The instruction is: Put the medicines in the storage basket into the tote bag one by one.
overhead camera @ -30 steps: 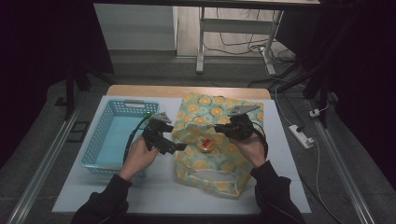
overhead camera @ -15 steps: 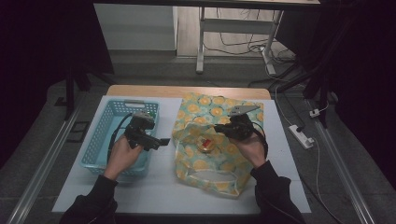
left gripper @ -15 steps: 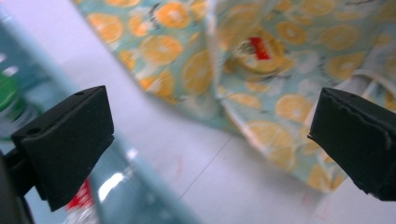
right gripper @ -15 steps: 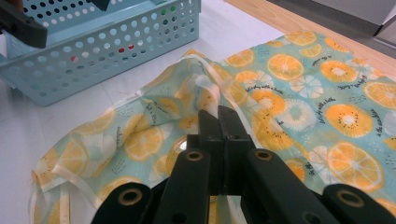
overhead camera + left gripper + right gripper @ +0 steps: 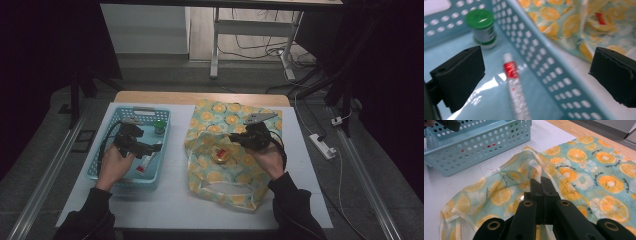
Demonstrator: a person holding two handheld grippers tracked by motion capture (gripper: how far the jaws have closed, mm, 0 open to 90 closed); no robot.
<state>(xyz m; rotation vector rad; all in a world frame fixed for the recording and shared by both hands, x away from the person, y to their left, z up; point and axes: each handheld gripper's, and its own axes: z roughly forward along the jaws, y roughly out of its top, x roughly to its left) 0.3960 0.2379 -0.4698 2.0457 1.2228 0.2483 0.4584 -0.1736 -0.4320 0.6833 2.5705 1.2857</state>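
My left gripper [image 5: 534, 75] hangs spread wide over the blue basket [image 5: 102, 150] at the left, above a small red-and-white tube [image 5: 515, 92] lying flat near a green-capped jar [image 5: 482, 27]. My right gripper [image 5: 541, 182] is pinching the rim of the orange-print cloth bag [image 5: 225, 150] at centre. The tube looks light, soft and slick; I'd grip it mid-body, across its width.

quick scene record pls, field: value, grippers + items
left hand-held gripper: open, jaws wide apart, over the light blue perforated plastic basket
right hand-held gripper: shut on the edge of the orange-slice-print fabric bag
in basket: red-and-white tube lying flat; small green-lidded jar upright
in bag: round red-and-yellow item, partly hidden
surface: white table
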